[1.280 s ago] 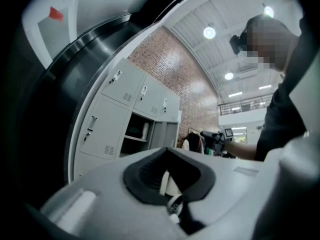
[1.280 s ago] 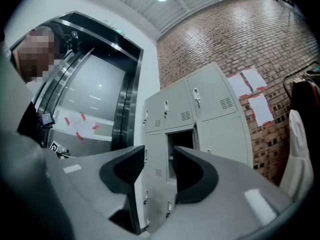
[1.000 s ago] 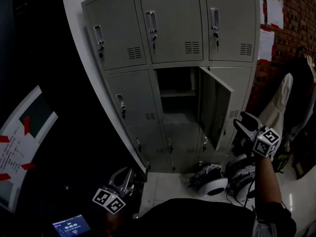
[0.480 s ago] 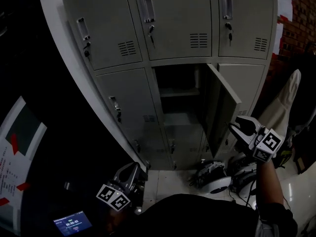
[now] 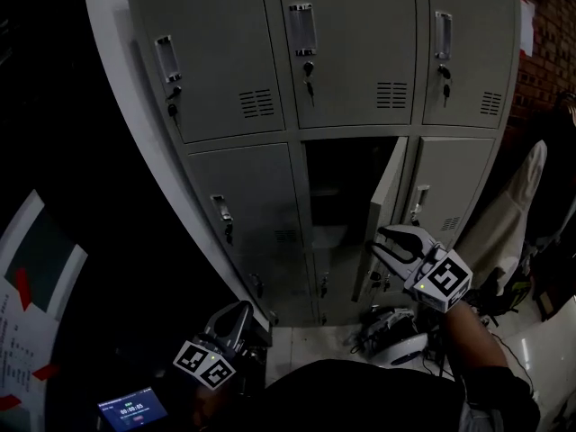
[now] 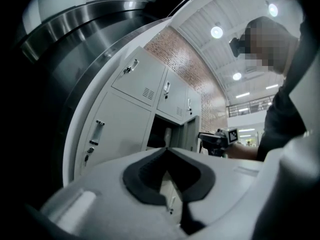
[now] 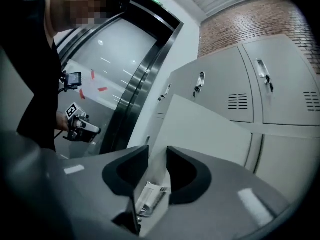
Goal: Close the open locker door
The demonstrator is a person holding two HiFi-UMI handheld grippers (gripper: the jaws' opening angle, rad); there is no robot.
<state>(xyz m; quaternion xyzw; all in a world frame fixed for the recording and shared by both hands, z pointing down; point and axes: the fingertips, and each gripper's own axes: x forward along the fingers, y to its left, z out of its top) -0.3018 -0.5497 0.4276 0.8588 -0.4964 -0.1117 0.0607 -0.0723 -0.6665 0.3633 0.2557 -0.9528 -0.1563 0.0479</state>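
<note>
Head view: locker door (image 5: 383,212) half-hides its compartment (image 5: 345,180); right gripper (image 5: 385,239) fingers open astride its edge; left gripper (image 5: 236,319) closed.

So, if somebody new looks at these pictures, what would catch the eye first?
First comes the grey locker door in the middle row of the lockers, standing half open over a dark compartment. The right claw, jaws apart, is up at that door's lower free edge. The left claw is shut and empty, low at the left of the head view, away from the lockers.
</note>
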